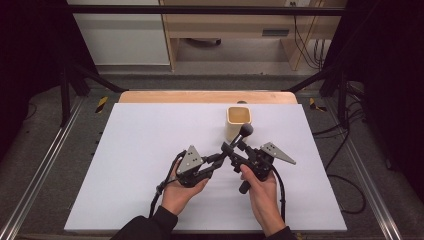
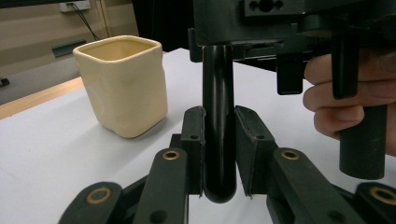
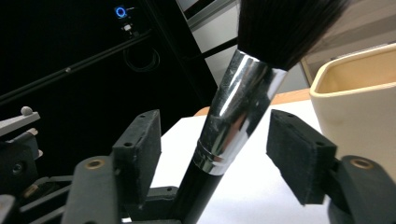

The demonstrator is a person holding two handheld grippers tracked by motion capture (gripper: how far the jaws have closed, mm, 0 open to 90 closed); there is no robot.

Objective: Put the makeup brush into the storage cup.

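Two hand-held grippers meet over the white surface point(image 1: 125, 165), each carried in one of the person's hands, just in front of a cream square cup point(image 1: 238, 121) standing upright. The left hand-held gripper point(image 2: 219, 140) is clenched on the black handle of a makeup brush point(image 1: 239, 142). The right hand-held gripper point(image 3: 215, 149) is released, its pads apart on either side of the brush's silver ferrule, with the dark bristles above, near the cup's rim.
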